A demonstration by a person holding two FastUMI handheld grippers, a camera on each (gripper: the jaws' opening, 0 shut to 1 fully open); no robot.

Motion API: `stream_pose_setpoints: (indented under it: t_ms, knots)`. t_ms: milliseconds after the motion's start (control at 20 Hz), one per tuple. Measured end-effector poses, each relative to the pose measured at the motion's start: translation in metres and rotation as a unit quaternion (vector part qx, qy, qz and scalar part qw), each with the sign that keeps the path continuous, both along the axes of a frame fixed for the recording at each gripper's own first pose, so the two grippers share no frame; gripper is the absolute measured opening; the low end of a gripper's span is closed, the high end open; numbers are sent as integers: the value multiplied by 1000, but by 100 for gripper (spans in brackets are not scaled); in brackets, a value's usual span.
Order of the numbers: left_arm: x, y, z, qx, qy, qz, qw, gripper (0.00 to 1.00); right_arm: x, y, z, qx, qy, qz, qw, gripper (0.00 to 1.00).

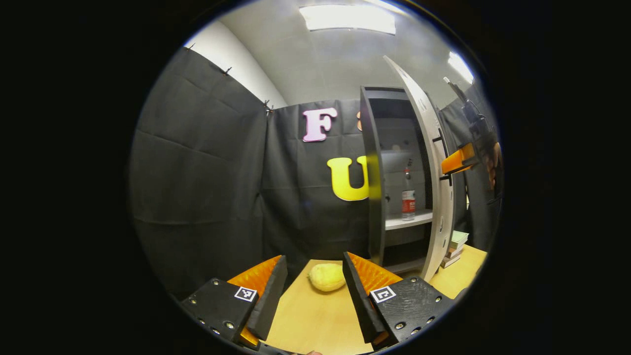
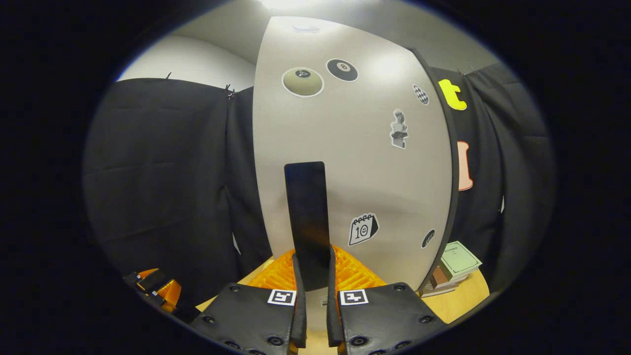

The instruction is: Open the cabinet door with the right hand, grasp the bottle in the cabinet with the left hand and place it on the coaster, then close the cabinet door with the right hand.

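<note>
At the bottom of the right gripper view, the right gripper (image 2: 313, 268) has its fingers clamped on the black handle (image 2: 306, 217) of the door (image 2: 355, 162), judged to swing it wide for the reach. In the left gripper view the left gripper (image 1: 310, 291) waits low in the frame, fingers apart over the desk (image 1: 315, 320) with a yellow lump (image 1: 326, 276) between them. Farther back, right of centre, the bottle (image 1: 408, 197) stands on a shelf (image 1: 409, 219) in the cabinet (image 1: 379, 177); its label is too small to read, and a door sticker (image 2: 363, 229) shows "10".
</note>
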State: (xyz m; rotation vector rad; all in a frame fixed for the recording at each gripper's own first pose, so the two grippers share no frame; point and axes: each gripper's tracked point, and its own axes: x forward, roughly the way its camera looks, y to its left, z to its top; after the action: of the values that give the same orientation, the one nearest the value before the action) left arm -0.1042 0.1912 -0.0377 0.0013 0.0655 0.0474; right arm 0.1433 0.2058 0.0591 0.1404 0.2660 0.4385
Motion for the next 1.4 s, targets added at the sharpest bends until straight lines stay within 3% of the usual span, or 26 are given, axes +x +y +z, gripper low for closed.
stream_pose_setpoints:
  t_ms: [200, 800, 1100, 1400]
  knots:
    - [22, -45, 1, -1, -1, -32, 999, 65, -9, -25, -1, 2, 3, -8, 1000, 18]
    - [24, -189, 25, -9, -14, -118, 993, 65, -26, -94, -3, 3, -8, -1, 1000, 18]
    - [23, -247, 32, -14, -17, -138, 990, 65, -25, -117, -2, 9, -20, -9, 1000, 14]
    - [20, -296, 38, -11, -20, -142, 990, 65, -24, -135, -1, 24, -28, -13, 999, 17]
